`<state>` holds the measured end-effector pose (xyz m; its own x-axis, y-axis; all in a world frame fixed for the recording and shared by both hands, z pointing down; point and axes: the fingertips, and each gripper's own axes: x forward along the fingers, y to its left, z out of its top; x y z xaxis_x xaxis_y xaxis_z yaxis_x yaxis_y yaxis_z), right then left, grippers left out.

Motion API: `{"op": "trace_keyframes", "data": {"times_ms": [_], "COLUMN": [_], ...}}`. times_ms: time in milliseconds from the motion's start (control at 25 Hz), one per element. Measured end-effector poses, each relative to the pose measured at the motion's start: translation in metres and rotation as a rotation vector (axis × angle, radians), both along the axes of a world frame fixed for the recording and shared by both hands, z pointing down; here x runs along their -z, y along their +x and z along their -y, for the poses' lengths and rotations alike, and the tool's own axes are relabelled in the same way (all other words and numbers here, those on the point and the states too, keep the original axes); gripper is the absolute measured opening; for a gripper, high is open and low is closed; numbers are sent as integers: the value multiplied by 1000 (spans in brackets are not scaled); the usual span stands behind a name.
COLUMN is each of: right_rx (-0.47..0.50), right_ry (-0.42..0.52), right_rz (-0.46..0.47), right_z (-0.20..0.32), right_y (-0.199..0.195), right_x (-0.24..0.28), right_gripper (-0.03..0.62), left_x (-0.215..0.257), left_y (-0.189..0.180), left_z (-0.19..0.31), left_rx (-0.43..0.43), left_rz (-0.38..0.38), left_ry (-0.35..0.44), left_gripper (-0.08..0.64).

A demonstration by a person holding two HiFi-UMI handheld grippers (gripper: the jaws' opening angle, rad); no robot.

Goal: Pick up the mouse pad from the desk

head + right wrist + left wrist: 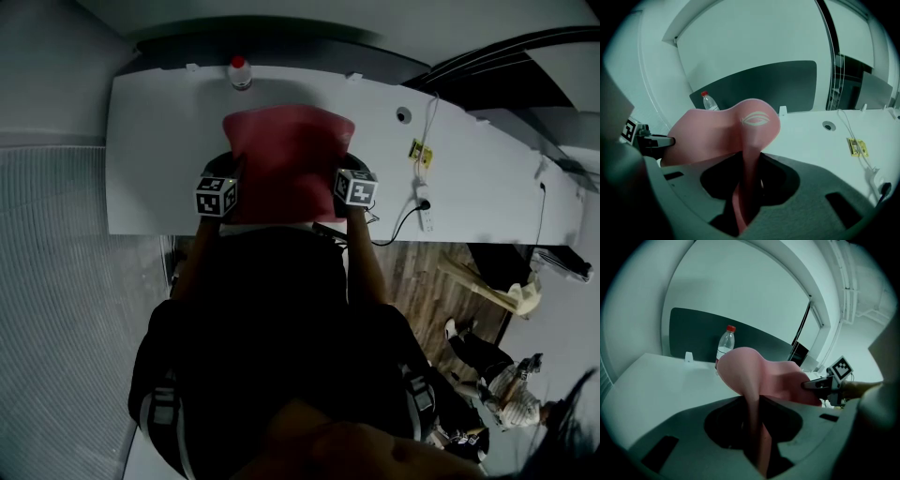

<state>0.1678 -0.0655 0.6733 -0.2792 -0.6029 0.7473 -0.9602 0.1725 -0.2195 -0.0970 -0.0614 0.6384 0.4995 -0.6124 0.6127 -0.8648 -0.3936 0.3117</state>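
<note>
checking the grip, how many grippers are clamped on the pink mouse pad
2. The left gripper is shut on the soft pink mouse pad's near left edge, and the right gripper on its near right edge. The pad bows between them. No other gripper is in view.

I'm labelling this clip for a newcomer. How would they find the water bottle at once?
Start at the long white desk. At its far edge, just beyond the left corner of the raised pink mouse pad, stands a small water bottle. Its clear upright body and red cap set it apart from the soft pink pad.
</note>
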Motion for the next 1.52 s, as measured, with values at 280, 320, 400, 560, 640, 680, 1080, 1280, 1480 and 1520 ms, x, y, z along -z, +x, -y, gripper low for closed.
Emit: {"op": "trace_keyframes", "data": {"times_ms": [280,320,400,560,640,680,1080,1280,1480,1520], "right_rx": [9,1,-8,12,13,13,13,10,-1,6], "right_ry": [46,40,36,61,67,71,89,97,102,115], "right_rz": [0,12,29,10,11,15,16,15,27,21], "right_z": [-3,-4,-6,-6,-7,-7,-8,-9,-11,-10], "right_y": [-4,-4,-5,-3,-3,-3,-4,-1,2,1], "right_x": [16,16,17,24,25,25,38,44,48,54], "right_gripper": [84,83,83,83,81,81,74,72,71,70], "left_x": [8,9,12,17,19,20,32,38,45,47], "left_y": [-1,-2,-1,0,0,0,3,5,8,9], "left_z": [-6,-6,-7,-8,-9,-9,-9,-9,-9,-9], "left_rx": [-2,-3,-5,-3,-6,-7,-11,-18,-22,-23], "left_rz": [-19,-20,-24,-37,-39,-39,-48,-49,-51,-51], "left_ry": [13,14,15,21,26,28,44,61,72,77], "left_gripper": [84,84,84,83,81,81,78,77,75,75]}}
